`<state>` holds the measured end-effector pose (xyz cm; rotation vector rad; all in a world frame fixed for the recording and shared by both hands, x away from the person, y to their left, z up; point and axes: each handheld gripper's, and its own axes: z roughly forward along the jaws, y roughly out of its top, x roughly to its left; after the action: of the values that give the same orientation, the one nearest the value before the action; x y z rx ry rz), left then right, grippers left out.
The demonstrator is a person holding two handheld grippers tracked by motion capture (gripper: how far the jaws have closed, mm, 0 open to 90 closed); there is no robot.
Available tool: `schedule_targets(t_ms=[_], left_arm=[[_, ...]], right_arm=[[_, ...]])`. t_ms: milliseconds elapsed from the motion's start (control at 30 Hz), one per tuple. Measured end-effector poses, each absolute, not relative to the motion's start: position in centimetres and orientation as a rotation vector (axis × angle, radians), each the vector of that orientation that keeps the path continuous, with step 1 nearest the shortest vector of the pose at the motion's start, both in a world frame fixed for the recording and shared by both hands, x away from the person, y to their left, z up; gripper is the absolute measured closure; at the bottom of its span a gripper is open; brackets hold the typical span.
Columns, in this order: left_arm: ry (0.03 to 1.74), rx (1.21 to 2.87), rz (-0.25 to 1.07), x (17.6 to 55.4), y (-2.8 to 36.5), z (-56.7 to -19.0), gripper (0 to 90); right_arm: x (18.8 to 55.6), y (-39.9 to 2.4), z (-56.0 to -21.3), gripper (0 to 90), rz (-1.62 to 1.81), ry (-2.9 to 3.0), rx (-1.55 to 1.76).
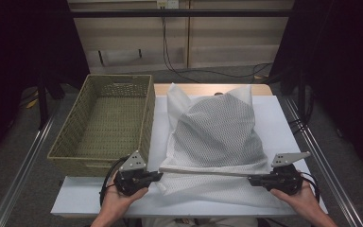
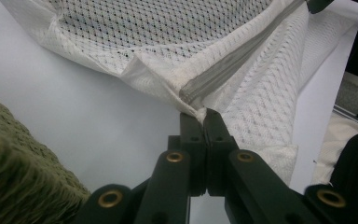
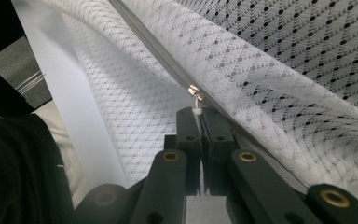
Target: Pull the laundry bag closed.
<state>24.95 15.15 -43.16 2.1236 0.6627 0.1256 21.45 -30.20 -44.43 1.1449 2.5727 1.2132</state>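
Between the closed black jaws of the left gripper [image 2: 205,116] sits the end of the grey zipper [image 2: 233,65] of a white mesh laundry bag [image 1: 215,137], pinched tight at the bag's near left corner. At the zip's other end, the right gripper [image 3: 199,112] is clamped on the small white pull tab [image 3: 196,111] hanging from the metal slider [image 3: 195,91]. Stretched between both grippers, the zipper runs taut along the bag's near edge. The bag lies on a white table [image 1: 279,123], just right of a woven olive-green rectangular basket [image 1: 106,123].
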Motion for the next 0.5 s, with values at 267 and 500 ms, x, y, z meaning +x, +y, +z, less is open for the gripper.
schedule_targets(t_ms=[267, 500], left_arm=[[0.663, 2.128, 0.126, 25.0, 15.2, -43.2, 89.1], [0.660, 2.128, 0.122, 25.1, 15.2, -43.2, 89.1]], right_arm=[[21.4, -30.5, -44.5, 87.9, 1.202, 2.571, 1.159], [20.6, -31.4, -44.6, 87.9, 1.200, 2.555, 1.190]])
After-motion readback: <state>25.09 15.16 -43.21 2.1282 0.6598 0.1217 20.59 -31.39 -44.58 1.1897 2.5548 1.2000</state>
